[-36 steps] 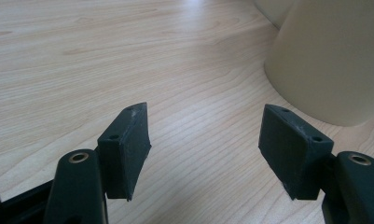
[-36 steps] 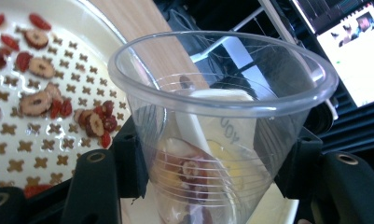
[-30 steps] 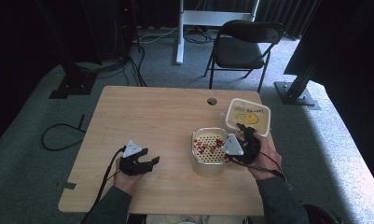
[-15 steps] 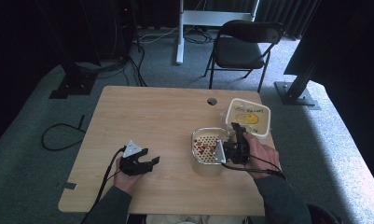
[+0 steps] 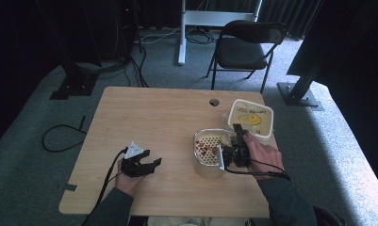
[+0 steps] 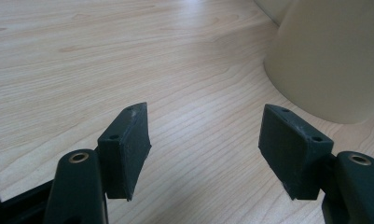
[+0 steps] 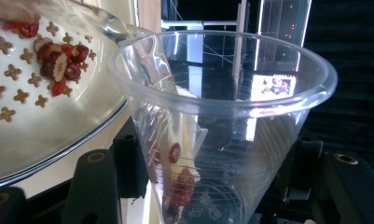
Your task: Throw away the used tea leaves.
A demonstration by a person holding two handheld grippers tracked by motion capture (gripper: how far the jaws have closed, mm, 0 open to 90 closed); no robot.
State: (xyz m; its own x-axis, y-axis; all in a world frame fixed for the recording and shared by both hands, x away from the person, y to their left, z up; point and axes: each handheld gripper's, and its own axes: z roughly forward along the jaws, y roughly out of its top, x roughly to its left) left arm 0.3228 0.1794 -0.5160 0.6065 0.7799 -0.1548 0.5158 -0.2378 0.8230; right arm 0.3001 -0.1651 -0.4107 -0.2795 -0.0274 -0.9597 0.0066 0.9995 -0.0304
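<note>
Right gripper view: my right hand-held gripper (image 7: pixel 212 186) clamps a clear plastic cup (image 7: pixel 222 126), tipped at the cream perforated strainer bowl (image 7: pixel 49 135) on the counter (image 5: pixel 144 117); red fruit pieces (image 7: pixel 177 186) cling inside. I judge more tilt necessary. Left hand-held gripper (image 6: pixel 208 144) rests agape, empty.

Surface (image 6: pixel 82 56): pale wood grain, smooth, matt | cup (image 7: pixel 231 116): clear glossy plastic, faintly ribbed | strainer (image 7: pixel 49 121): cream, glossy, perforated | left tool (image 6: pixel 205 149) pads: black, matt, scuffed | tub (image 6: pixel 334 56): cream, matt | floor (image 5: pixel 31 108): grey carpet
</note>
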